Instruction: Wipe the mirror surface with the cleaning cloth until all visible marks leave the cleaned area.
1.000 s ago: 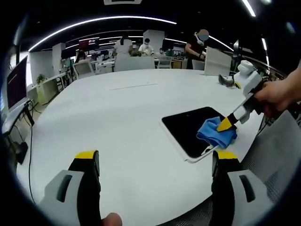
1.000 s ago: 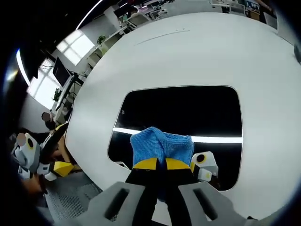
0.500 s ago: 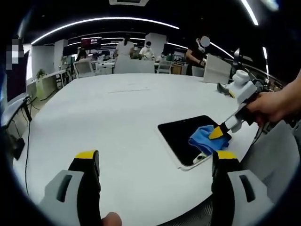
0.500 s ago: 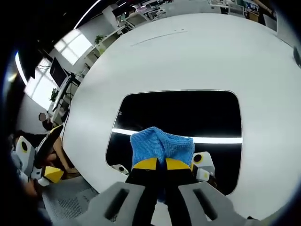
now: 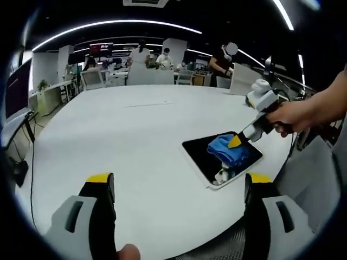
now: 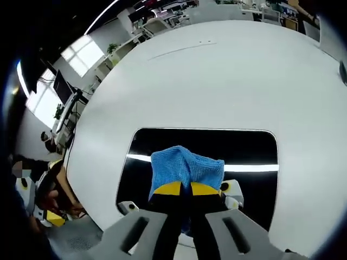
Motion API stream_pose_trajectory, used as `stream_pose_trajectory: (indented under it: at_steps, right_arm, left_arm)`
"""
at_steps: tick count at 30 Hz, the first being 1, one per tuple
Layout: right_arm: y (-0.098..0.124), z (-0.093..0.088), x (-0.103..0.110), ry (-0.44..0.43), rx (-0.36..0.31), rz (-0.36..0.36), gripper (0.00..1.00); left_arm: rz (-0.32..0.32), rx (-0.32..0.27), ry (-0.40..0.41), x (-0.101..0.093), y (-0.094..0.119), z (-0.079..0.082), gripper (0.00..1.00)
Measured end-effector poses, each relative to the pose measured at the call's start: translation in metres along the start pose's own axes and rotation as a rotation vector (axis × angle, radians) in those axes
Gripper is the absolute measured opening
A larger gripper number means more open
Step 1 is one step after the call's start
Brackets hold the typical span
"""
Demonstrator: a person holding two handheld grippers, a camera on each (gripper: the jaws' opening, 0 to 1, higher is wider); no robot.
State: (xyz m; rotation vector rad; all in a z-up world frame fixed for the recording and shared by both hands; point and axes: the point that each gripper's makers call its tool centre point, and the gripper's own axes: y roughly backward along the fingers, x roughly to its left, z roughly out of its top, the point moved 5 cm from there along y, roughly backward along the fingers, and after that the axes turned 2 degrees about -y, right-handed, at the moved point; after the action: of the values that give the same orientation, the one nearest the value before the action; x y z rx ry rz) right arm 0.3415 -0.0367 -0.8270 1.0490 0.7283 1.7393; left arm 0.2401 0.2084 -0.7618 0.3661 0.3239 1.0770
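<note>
A dark rectangular mirror (image 5: 201,157) (image 6: 252,151) lies flat on the white table, near its right-hand edge in the left gripper view. A blue cleaning cloth (image 5: 225,150) (image 6: 187,167) rests on the glass. My right gripper (image 6: 186,189) is shut on the cloth and presses it onto the mirror; a hand (image 5: 290,116) holds it, and its yellow tip (image 5: 235,142) meets the cloth. My left gripper (image 5: 180,181) hovers over the near table with its jaws wide apart and nothing between them. A bright light streak reflects across the mirror.
The big round white table (image 5: 135,130) stretches far to the left and back. A grey mesh chair (image 5: 309,173) stands by the table edge on the right. Several people and desks (image 5: 152,57) are far behind. A monitor (image 5: 19,89) stands at the left.
The right gripper has pushed the cloth farther across the mirror, toward its far edge. In the left gripper view the cloth and hand have shifted left and up; the left jaws stay wide apart.
</note>
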Motion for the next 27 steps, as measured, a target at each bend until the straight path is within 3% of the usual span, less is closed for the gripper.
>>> stream_pose_trajectory:
  at_steps: [9, 20, 25, 27]
  right_arm:
    - [-0.009, 0.020, -0.006, -0.016, 0.002, 0.009, 0.00]
    - [-0.018, 0.038, -0.010, -0.021, -0.038, 0.034, 0.00]
    - [-0.018, 0.040, -0.010, 0.086, -0.036, 0.054, 0.00]
    - [-0.018, 0.040, -0.010, 0.074, -0.035, 0.054, 0.00]
  left_arm:
    - [-0.042, -0.004, -0.023, 0.002, -0.001, 0.004, 0.99]
    - [-0.059, 0.021, -0.025, -0.011, 0.001, -0.004, 0.99]
    - [-0.066, 0.016, 0.006, -0.010, 0.006, -0.006, 0.99]
    - [-0.063, 0.017, 0.011, -0.009, 0.007, -0.007, 0.99]
